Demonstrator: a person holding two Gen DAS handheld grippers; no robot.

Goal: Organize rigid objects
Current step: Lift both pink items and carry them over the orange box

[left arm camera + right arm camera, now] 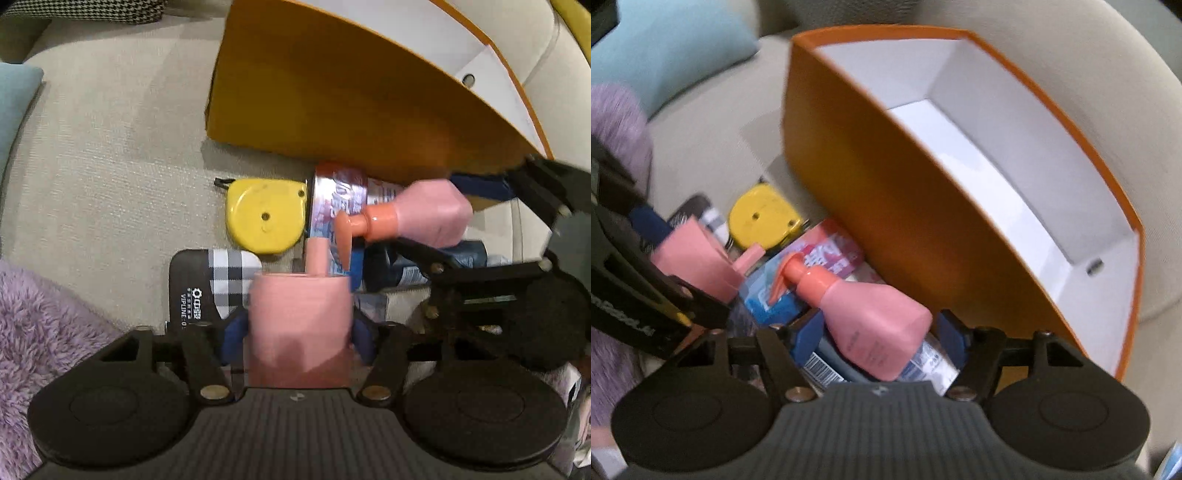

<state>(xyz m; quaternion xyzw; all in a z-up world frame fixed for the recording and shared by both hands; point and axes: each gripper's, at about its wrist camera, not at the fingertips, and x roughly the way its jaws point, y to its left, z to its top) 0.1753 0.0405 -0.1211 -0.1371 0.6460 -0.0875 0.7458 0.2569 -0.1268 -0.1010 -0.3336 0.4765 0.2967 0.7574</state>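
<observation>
Pink pump bottle [875,325]: lies on its side between the right gripper's fingers [809,334], nozzle pointing up and to the left in the right wrist view, base toward the camera.
Long axis: runs roughly along the fingers' reach, tilted a little left — so the pads meet the bottle's flanks, not its ends.
Right gripper [879,332]: fingers apart, one on each side of the bottle; the left pad looks to be touching, while a gap shows at the right pad, so the hold is judged not yet closed.
Pink cylinder [299,325]: a squat pink piece with a thin stem on top, standing between the left gripper's fingers [234,332].
Left gripper [299,332]: fingers pressed against both sides of the cylinder — clamped on it.
Orange box [871,177]: open, white inside, nothing visible in it; it sits just beyond and to the right of the pile.
Nearer hand: the right one, already straddling the bottle and beside the box wall.
Coming move, as a guess: close, lift, carry right over the rim.
Surface: a beige sofa cushion [110,147], with a yellow tape measure [264,218] and a colourful packet [827,258] near the box.
</observation>
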